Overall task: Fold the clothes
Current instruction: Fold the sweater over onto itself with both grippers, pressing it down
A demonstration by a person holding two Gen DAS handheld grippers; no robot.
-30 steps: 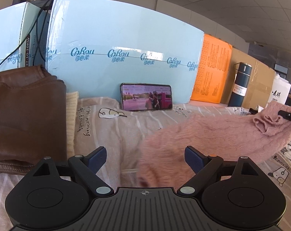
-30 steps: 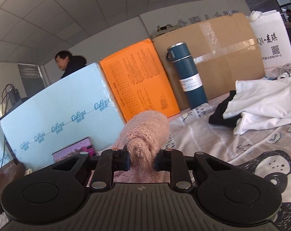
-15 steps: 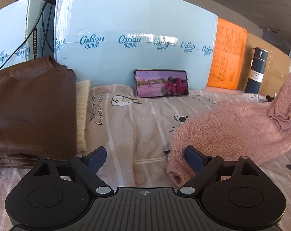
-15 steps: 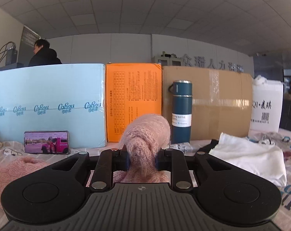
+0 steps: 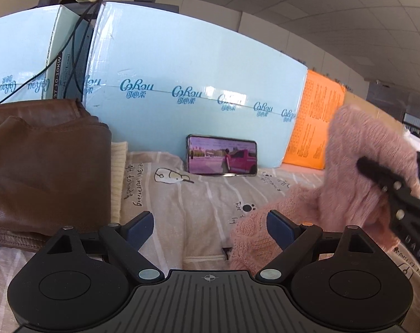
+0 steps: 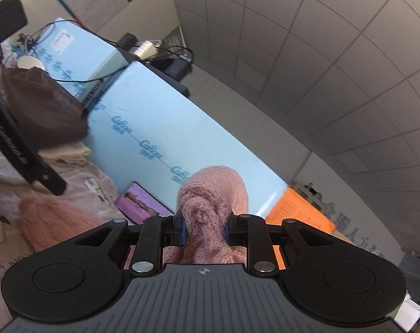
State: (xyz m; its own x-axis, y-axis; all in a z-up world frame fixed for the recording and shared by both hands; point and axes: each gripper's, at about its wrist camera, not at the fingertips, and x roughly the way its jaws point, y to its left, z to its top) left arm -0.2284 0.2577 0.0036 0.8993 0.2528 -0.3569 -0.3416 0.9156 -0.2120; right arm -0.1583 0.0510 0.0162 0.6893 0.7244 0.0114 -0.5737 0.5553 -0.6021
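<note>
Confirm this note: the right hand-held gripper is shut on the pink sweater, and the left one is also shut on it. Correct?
Not quite. The right hand-held gripper is shut on the pink sweater, but the left hand-held gripper is open, as the left wrist view shows: its fingers stand wide apart, and the sweater's edge lies by the right finger, ungripped.

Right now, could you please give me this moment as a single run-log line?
task: fold clothes | right gripper: shut on pink sweater, lifted | left gripper: open, beside sweater hem | brown jacket: folded, left | phone: against blue box
</note>
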